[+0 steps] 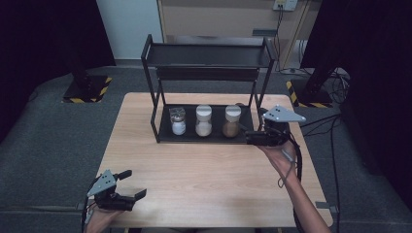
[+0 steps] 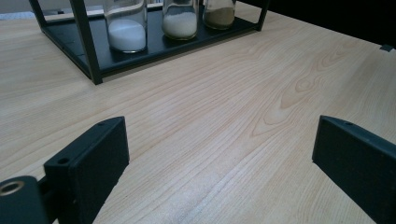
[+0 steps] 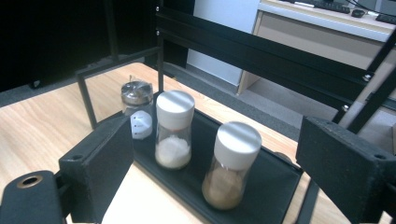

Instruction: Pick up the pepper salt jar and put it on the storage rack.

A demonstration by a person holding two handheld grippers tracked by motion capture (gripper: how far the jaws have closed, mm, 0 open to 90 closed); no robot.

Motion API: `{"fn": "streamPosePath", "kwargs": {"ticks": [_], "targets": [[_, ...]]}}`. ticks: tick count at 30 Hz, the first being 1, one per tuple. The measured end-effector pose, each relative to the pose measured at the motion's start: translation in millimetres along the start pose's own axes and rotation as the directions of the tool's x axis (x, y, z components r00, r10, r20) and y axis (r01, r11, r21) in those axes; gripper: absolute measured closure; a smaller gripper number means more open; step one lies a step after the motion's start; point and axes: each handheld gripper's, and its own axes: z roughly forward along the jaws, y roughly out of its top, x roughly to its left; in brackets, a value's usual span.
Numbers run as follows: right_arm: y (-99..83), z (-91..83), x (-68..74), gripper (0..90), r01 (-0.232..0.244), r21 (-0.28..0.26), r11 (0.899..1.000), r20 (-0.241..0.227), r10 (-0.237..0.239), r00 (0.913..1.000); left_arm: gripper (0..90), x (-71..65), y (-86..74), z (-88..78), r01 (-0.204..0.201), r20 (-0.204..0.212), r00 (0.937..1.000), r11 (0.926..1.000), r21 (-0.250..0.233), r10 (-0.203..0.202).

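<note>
Jar of brown powder (image 3: 230, 165) on bottom shelf of black rack (image 1: 243, 135), rightmost of three, just ahead of right gripper (image 1: 250, 136), between its wide-open jaws in right gripper view, not touched. Beside it white-capped jar (image 3: 173, 128), then metal-capped shaker (image 3: 137, 108) farthest. Rack post (image 3: 309, 200) close by right jaw. Left gripper (image 1: 131, 187) at near table (image 1: 209, 170) edge, open, holding nothing.

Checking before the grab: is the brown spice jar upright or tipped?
Upright: the brown spice jar stands on the rack's bottom shelf, white cap on top.
</note>
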Motion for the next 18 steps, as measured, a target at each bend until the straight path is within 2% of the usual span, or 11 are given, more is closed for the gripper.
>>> {"fn": "streamPosePath", "kwargs": {"ticks": [3, 4, 7, 8, 9, 10, 13, 18], "targets": [[-9.4, -19.0, 0.7, 11.3, 0.004, -0.008, 1.0, 0.0, -0.004, 1.0, 2.8, 0.2, -0.6, -0.4, 0.003, 0.0, 1.0, 1.0, -0.005, -0.003], [-9.4, -19.0, 0.7, 11.3, 0.004, -0.008, 1.0, 0.0, -0.004, 1.0, 2.7, 0.2, -0.6, -0.4, 0.003, 0.0, 1.0, 1.0, -0.005, -0.003], [-19.8, -37.5, 2.6, 11.3, 0.002, -0.017, 1.0, 0.004, -0.002, 1.0, 2.8, -0.2, -0.4, -0.5, 0.001, -0.001, 1.0, 1.0, -0.005, -0.001], [-19.8, -37.5, 2.6, 11.3, 0.002, -0.017, 1.0, 0.004, -0.002, 1.0, 2.8, -0.2, -0.4, -0.4, 0.001, -0.001, 1.0, 1.0, -0.004, -0.001], [-25.7, -46.5, 3.0, 11.3, 0.001, -0.022, 1.0, 0.004, -0.001, 1.0, 2.8, -0.1, -0.5, -0.5, 0.001, 0.0, 1.0, 1.0, -0.005, -0.001], [-25.7, -46.5, 3.0, 11.3, 0.001, -0.022, 1.0, 0.004, -0.001, 1.0, 2.7, -0.1, -0.5, -0.5, 0.001, 0.0, 1.0, 1.0, -0.005, -0.001], [-39.8, -65.1, 5.2, 11.3, -0.013, -0.031, 0.999, 0.007, 0.013, 0.9999, 2.7, 0.2, -0.7, -0.6, 0.002, 0.001, 1.0, 1.0, -0.007, -0.002], [-55.9, -81.2, 9.7, 11.3, -0.03, -0.031, 0.999, 0.01, 0.03, 0.9995, 2.8, 0.3, -0.9, -1.4, 0.003, -0.001, 1.0, 0.9999, -0.01, -0.003]]}}
